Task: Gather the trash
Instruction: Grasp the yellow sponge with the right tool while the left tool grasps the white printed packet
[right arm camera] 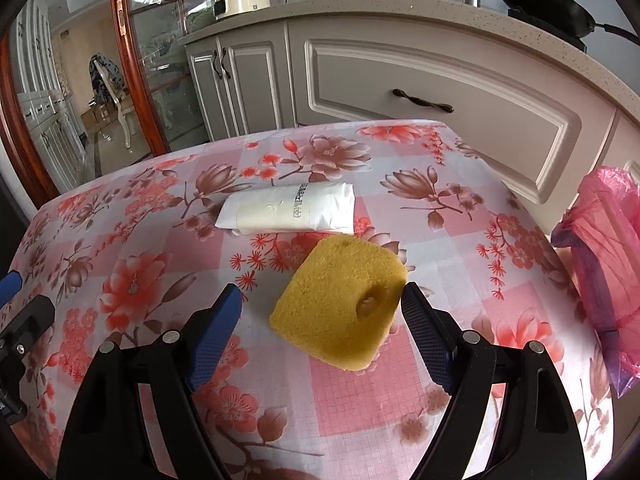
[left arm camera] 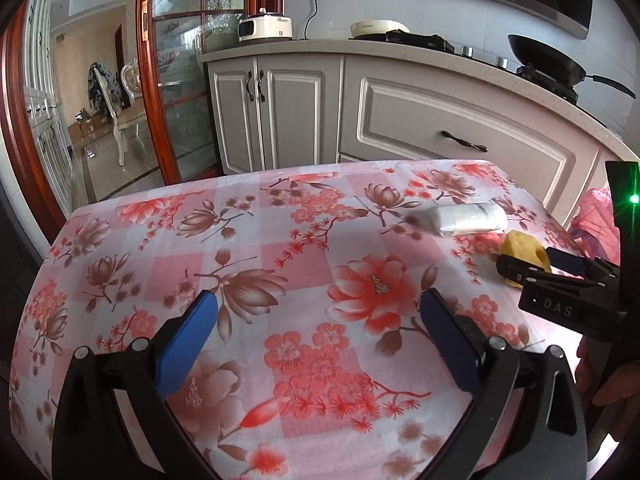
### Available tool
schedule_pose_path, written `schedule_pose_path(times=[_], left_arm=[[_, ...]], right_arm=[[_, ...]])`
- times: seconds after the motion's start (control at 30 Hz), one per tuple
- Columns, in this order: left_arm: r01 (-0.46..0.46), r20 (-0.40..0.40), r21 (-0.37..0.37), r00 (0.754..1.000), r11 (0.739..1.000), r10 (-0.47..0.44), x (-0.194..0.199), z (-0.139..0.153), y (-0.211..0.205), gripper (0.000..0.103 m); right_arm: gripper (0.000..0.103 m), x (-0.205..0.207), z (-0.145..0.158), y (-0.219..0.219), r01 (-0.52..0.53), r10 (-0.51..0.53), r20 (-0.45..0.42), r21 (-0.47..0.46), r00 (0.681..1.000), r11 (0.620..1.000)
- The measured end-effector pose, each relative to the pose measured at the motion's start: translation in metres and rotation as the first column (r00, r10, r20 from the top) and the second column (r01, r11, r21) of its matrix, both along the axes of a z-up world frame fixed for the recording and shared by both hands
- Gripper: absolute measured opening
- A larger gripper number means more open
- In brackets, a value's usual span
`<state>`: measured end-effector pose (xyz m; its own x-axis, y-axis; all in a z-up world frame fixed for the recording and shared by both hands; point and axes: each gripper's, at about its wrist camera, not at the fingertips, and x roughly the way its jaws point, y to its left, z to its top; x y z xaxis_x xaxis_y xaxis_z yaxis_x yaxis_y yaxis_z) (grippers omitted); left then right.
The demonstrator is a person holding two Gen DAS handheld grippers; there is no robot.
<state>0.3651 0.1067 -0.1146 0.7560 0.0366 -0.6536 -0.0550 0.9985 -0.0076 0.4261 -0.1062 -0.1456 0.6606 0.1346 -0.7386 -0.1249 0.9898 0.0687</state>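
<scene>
The right gripper (right arm camera: 322, 310) is being held spread around the sponge (right arm camera: 340, 304) (not pinched), beside the packet (right arm camera: 286, 210); the left gripper (left arm camera: 318, 320) is being held spread, empty.

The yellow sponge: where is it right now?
In the right wrist view the yellow sponge lies on the floral tablecloth, between the open right gripper fingers, just in front of the white packet.

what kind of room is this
Most likely a home kitchen: a wok sits on a stove, a cooker stands on the counter above grey cabinets, and a floral-clothed table stands in front.
</scene>
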Motion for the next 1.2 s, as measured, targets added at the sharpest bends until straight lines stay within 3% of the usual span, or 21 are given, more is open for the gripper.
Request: schedule_pose_path(times=[0.2,0.4,0.9,1.2], left_arm=[[0.017,-0.023,0.018,1.000,1.000,-0.017,0.012,-0.003,-0.006,0.098],[0.050,-0.025,0.045,0.998,0.998,-0.049,0.020,0.000,-0.021,0.098],[0.145,-0.053,0.092,0.989,0.985,-0.140,0.041,-0.003,-0.069,0.098],[0.270,-0.077,0.125,0.962,0.955,-0.262,0.070,-0.012,-0.110,0.098]], right_arm=[[0.058,0.001,-0.002,-0.001,-0.013,0.013,-0.018,-0.001,1.000,1.000],[0.048,-0.006,0.002,-0.013,-0.009,0.010,-0.003,0.038,1.000,0.999],[0.046,-0.026,0.022,-0.064,0.024,-0.030,0.045,0.120,0.999,0.993],[0.046,-0.040,0.025,-0.089,0.018,-0.027,0.061,0.149,0.998,0.989]])
